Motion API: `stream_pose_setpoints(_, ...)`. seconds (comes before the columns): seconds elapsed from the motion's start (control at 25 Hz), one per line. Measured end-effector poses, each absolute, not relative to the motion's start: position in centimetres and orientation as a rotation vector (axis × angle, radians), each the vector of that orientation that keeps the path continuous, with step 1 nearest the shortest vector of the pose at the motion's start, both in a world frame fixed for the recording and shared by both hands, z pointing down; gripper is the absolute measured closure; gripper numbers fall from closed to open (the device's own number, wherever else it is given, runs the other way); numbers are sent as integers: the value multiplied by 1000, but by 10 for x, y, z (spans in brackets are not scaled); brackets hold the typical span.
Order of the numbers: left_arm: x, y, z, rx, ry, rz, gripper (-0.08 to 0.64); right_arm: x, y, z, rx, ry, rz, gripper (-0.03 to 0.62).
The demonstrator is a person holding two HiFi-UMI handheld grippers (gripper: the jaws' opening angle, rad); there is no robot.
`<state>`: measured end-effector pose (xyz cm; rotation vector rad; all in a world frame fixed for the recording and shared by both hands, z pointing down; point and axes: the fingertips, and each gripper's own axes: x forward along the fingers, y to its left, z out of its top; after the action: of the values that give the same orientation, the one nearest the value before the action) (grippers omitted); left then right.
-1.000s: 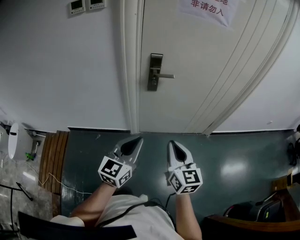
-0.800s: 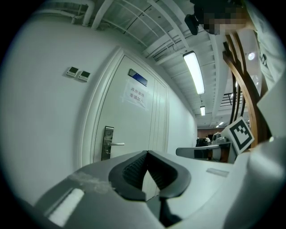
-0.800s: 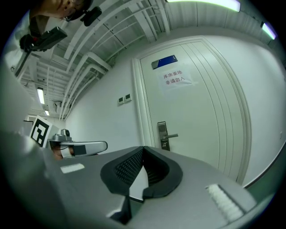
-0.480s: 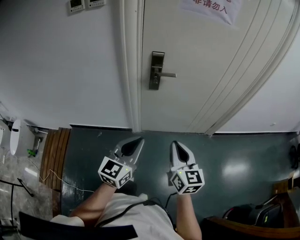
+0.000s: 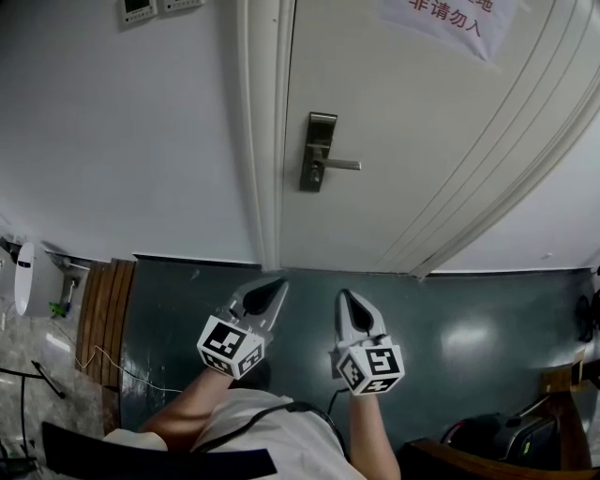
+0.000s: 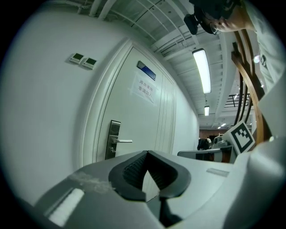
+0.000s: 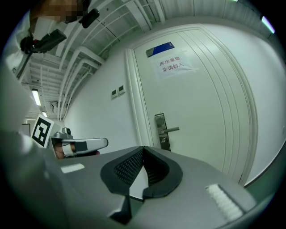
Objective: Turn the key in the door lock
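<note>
the door [image 5: 403, 169] is white, its lock plate [image 5: 316, 150] silver, the floor [image 5: 469, 319] teal

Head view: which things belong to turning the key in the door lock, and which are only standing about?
For the job: door lock plate, its lever handle, door, left gripper and right gripper, both shut and empty. No key can be made out.
Just about: paper notice, wall panels, wooden slats, white appliance.
</note>
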<state>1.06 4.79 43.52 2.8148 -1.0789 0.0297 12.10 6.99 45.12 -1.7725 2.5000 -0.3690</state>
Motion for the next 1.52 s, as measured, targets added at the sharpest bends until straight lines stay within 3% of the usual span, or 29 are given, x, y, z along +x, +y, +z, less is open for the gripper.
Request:
stream_pose_setpoints(0.6,-9,-111,419,2830,-953,9,555,90,-81,436,-1852,2467,-388,584)
stream_pose_setpoints(1.52,-25,-199,436,2831,-835,-7,555,68,-168,447,-1920,2409,-453,584)
